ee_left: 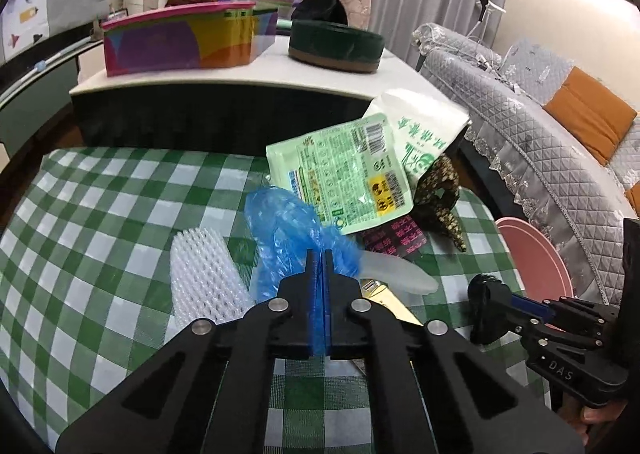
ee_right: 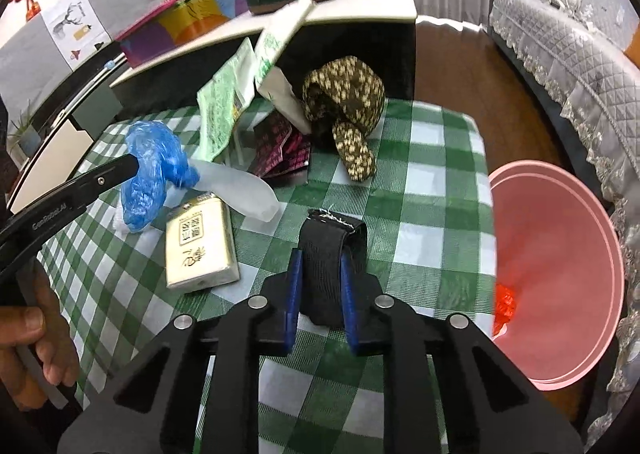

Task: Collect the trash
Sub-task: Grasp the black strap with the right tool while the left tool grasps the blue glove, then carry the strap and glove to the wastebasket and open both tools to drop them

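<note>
On the green checked tablecloth [ee_left: 100, 214] lies a heap of trash. My left gripper [ee_left: 319, 254] is shut on a crumpled blue plastic cover [ee_left: 288, 222], which shows in the right wrist view too as the blue plastic cover [ee_right: 154, 170]. My right gripper [ee_right: 320, 258] is shut on a black fabric band [ee_right: 332, 238], just above the cloth. Also on the cloth are a green-and-white packet [ee_left: 344, 178], a white foam net [ee_left: 204, 274], a frosted plastic piece [ee_right: 236, 190], a cream tissue pack [ee_right: 200, 246] and a dark wrapper with pink print [ee_right: 280, 146].
A pink bin [ee_right: 560, 254] stands off the table's right edge with something red [ee_right: 505, 300] inside. A brown patterned cloth [ee_right: 344, 102] lies at the table's far side. Behind stands a low white-topped table [ee_left: 248, 82] with boxes. A grey quilted sofa [ee_left: 540, 142] runs along the right.
</note>
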The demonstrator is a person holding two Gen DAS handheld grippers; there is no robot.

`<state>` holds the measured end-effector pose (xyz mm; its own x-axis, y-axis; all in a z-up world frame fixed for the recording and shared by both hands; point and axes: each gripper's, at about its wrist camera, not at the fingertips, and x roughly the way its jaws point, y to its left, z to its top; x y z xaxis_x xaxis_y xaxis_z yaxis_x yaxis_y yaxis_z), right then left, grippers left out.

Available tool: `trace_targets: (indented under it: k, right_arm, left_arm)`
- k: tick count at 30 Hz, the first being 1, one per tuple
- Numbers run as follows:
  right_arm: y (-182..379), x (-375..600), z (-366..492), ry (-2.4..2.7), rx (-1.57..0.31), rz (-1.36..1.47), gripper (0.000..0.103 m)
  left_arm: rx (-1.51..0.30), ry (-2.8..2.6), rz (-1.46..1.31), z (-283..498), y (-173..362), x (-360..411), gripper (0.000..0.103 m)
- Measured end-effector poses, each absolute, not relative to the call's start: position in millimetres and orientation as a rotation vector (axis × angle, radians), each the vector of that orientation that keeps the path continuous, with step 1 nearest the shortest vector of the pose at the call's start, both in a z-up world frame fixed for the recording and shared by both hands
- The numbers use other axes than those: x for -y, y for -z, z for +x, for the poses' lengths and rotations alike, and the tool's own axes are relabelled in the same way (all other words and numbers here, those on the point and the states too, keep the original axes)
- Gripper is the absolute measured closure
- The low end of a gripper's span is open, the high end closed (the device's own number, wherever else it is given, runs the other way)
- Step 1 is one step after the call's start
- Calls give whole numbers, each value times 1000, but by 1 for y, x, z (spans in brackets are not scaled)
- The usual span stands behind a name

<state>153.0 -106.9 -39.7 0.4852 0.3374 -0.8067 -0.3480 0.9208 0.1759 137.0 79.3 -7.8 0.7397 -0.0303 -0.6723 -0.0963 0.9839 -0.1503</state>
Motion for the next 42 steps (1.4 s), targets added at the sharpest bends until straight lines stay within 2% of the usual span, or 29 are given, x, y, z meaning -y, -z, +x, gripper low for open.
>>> trace_targets:
  k: [16,42]
  right_arm:
    - [-9,142,127,-376,-819,3,84]
    - [-25,192,118,-275,-749,33,84]
  left_arm:
    - [-659,-20,-153,115,-13,-68,103]
    - [-609,64,-104,111,-27,-23,103]
